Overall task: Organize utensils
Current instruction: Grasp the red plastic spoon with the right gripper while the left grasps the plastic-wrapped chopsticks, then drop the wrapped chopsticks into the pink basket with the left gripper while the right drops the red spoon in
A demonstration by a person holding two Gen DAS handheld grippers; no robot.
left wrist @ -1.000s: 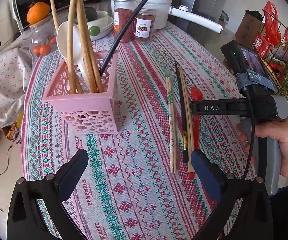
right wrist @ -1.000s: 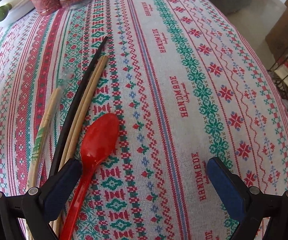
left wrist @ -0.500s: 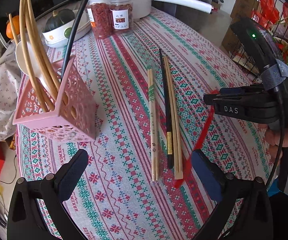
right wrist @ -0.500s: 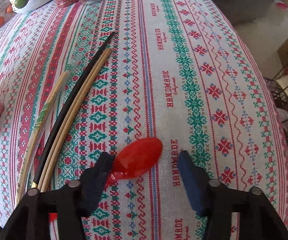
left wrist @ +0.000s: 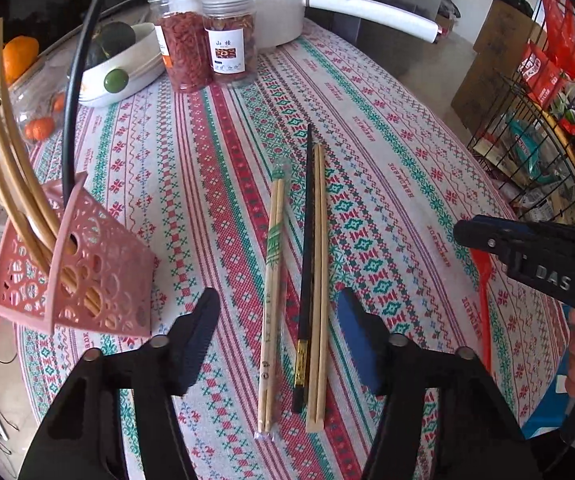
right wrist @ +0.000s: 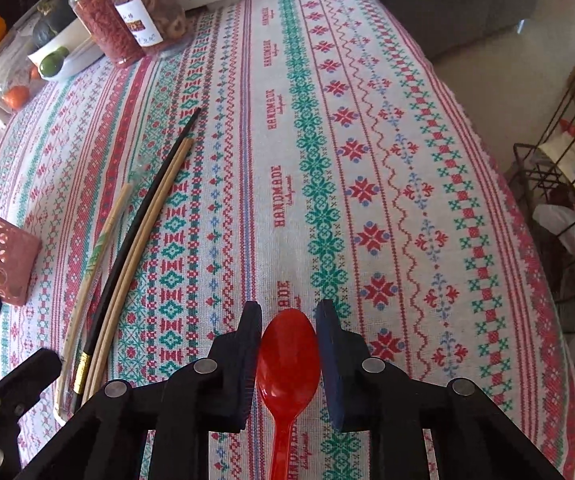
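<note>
red spoon clamped in right tongs, tablecloth rightward bare.

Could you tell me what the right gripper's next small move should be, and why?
Probably carry the red spoon toward the pink basket. The right gripper, whose jaws have just been closing, has the spoon's bowl between its pads, and the basket already holds other utensils, so it looks like the destination.
</note>
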